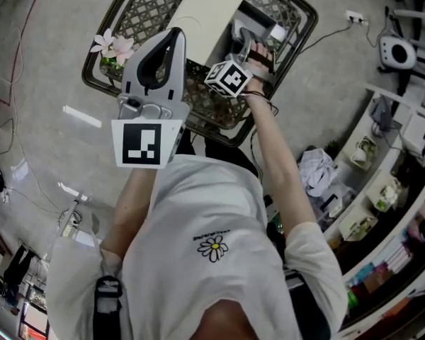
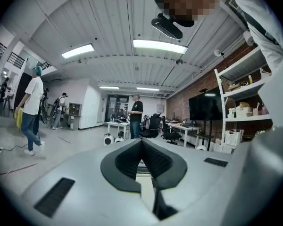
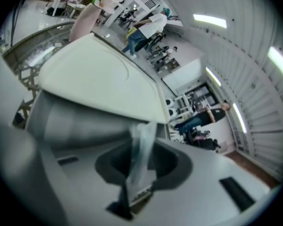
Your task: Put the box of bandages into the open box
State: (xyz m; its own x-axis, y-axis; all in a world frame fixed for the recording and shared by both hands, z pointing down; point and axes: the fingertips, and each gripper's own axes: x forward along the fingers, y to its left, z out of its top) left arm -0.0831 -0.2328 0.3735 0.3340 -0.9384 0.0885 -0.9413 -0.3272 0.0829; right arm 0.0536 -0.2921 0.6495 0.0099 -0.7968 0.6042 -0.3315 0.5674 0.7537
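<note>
The open box stands in a wicker basket with its cream lid raised. My right gripper reaches into it beside the lid. In the right gripper view the lid fills the upper left, above the box's grey inside wall. A thin, pale bandage box stands blurred between the jaws of the right gripper, which are slightly parted and do not seem to press on it. My left gripper is held up near my chest and points at the ceiling. Its jaws are shut on nothing.
Pink artificial flowers lie at the basket's left rim. Shelves with small goods run along the right. Cables cross the grey floor. Several people stand far off in the room, among them one in a black shirt.
</note>
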